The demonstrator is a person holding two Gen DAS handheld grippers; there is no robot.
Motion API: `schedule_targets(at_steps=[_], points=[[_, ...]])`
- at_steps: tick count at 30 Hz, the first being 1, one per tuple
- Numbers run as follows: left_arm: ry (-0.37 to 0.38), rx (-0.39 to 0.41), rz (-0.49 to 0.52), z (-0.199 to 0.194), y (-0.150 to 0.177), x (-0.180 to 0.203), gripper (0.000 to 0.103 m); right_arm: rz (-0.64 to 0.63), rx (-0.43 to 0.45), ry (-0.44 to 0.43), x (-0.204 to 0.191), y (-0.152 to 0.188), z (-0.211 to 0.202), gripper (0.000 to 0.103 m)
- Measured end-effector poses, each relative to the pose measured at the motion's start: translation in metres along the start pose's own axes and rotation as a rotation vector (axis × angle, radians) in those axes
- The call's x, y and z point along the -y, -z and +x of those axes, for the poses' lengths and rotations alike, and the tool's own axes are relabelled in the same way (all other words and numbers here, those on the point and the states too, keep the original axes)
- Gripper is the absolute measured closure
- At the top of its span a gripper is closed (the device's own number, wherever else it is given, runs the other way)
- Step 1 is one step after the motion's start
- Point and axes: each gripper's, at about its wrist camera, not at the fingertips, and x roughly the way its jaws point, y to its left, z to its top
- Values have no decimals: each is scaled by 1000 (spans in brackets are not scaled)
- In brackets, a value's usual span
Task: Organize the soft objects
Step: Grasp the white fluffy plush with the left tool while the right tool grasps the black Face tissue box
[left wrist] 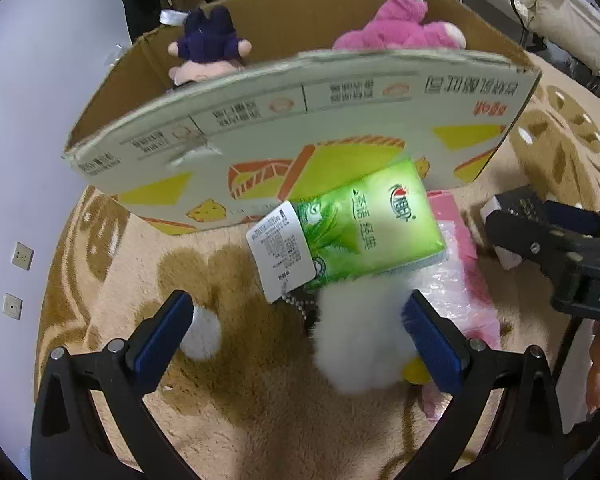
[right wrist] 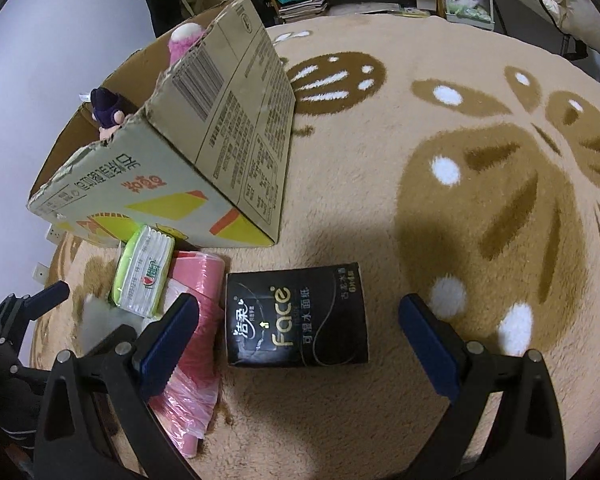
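Left gripper jaws wide, white plush toy against one; centre, squeeze gently. Right gripper jaws wide over black tissue pack.

A plush beige rug with brown leaf shapes and white spots is carrying everything. A cardboard box is sitting on it at about ten o'clock in the right wrist view. A black tissue pack is lying flat at six o'clock, apart from the box. Just beside it at eight o'clock, a pink plastic-wrapped bundle is resting on the rug. A white fluffy toy is lying at six o'clock in the left wrist view, with a green tissue pack leaning against the box at twelve o'clock of the toy.
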Motion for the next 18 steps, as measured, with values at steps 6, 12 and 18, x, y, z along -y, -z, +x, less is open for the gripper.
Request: schedule_targets(at_steps=[6,12,18], points=[[-1,-20,14,9,1,0,3,-21,-28,21,-4,-1,-1,25],[33,-34,29,8,5,4,11,-30,-45,35,-7,1,-1,34],[117,-52,10,10,9,2,29,-49,-45,34,-14,8,-7,34]])
